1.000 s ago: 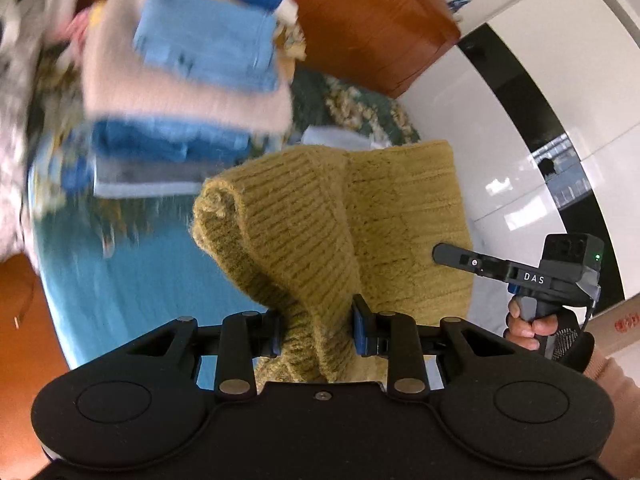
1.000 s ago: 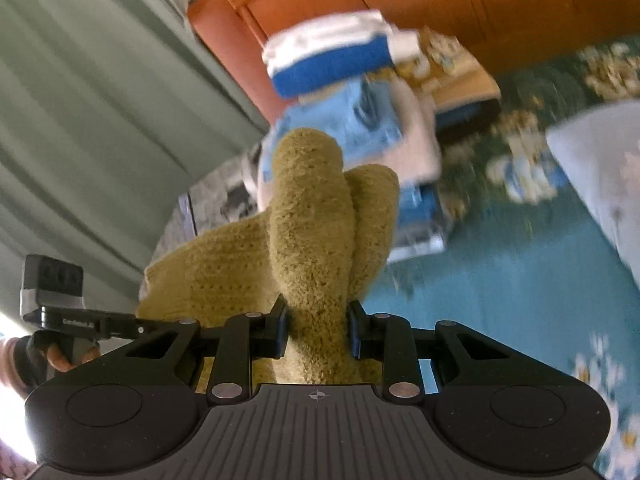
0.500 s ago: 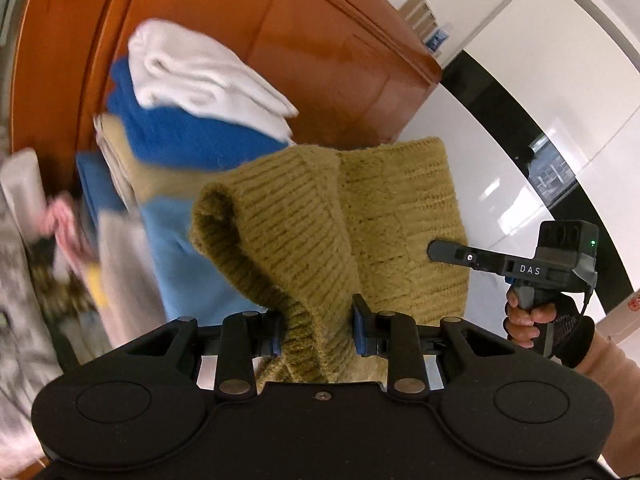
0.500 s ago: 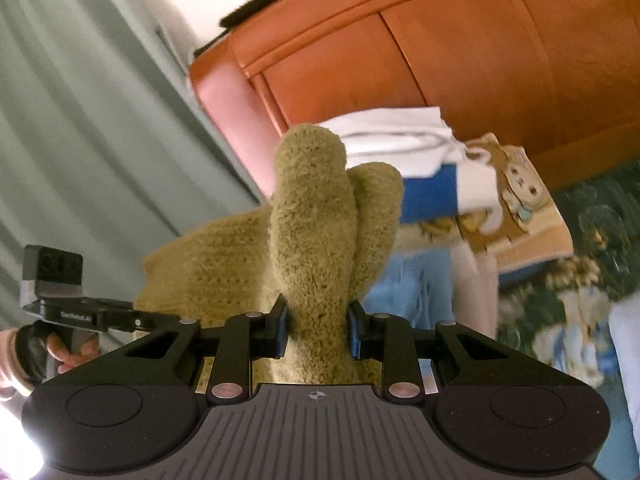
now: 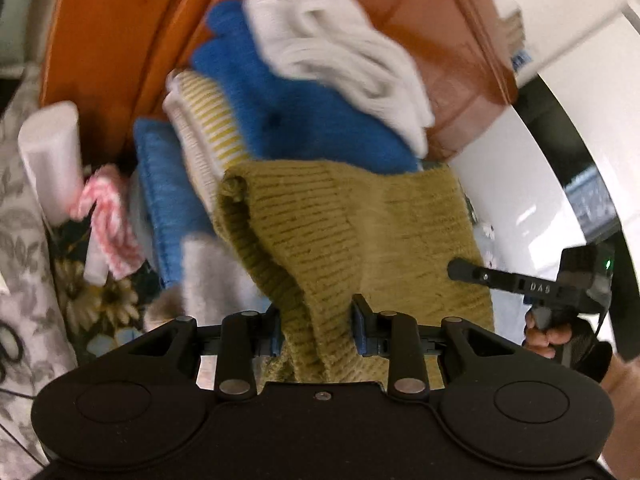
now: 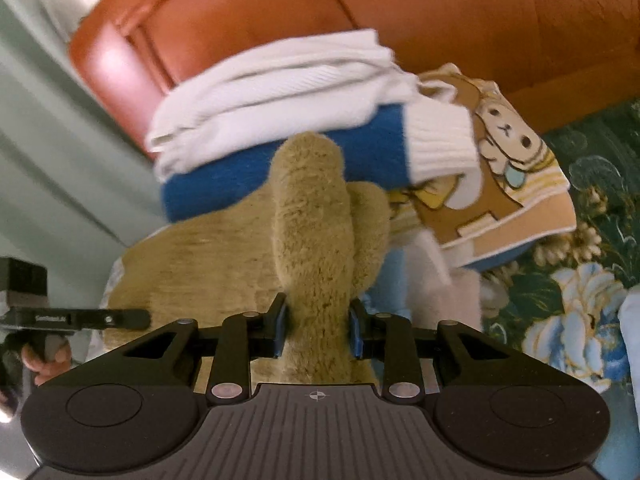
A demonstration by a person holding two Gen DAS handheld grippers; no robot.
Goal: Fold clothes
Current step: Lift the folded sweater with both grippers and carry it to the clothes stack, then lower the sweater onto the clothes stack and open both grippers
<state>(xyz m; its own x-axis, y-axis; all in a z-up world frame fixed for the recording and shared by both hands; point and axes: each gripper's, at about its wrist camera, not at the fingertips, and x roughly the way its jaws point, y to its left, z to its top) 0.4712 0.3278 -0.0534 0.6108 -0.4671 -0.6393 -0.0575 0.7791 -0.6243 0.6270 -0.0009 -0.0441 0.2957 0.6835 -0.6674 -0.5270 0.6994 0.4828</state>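
both grippers, left gripper [image 5: 318, 330] and right gripper [image 6: 318, 334], are clamped on the folded olive sweater [image 5: 352, 232], held up just beside the stack [image 6: 280, 120] at the wooden headboard [image 6: 440, 12]. little room ahead. the stack looms closer than half a second ago.

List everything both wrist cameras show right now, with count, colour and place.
sweater: 1, olive knit, held between both tools, in front of the stack
white top: 1, white, top of stack
blue knit: 1, blue, under the white top
bear-print cloth: 1, tan and brown, right side of stack
striped cloth: 1, yellow-white, in stack
headboard: 1, orange-brown wood, behind stack
bedspread: 1, green floral, under stack
curtain: 1, pale green, left
left tool: 1, black, shut on sweater
right tool: 1, black, shut on sweater
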